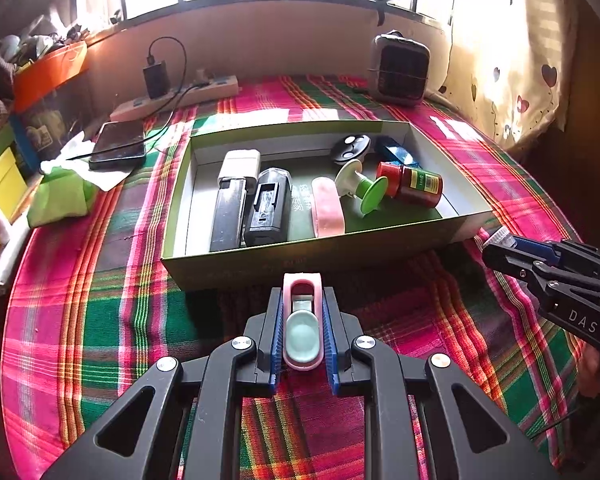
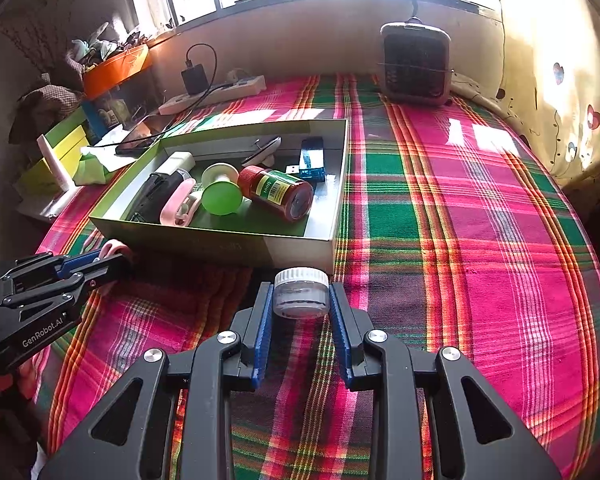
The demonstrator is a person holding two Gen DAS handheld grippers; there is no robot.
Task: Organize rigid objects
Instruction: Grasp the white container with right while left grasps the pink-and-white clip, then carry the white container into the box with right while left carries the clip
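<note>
left gripper (image 1: pixel 302 320): fingers closed on a pink clip case (image 1: pixel 302 322), held just short of the box's near wall.
box (image 1: pixel 236 258): open, on the plaid cloth (image 1: pixel 100 320); already holds a black device (image 1: pixel 269 208), a second pink case (image 1: pixel 327 208), a green-ended spool (image 1: pixel 362 188) and a red bottle (image 1: pixel 414 185).
right gripper (image 2: pixel 301 304): fingers narrowed onto a small clear jar (image 2: pixel 301 294) with a white lid, near the box's right corner.
risk: a low carry could catch the near wall and shove the box; the round jar may twist out of the flat pads; the free floor is narrow, so a drop could knock the bottle rolling.
</note>
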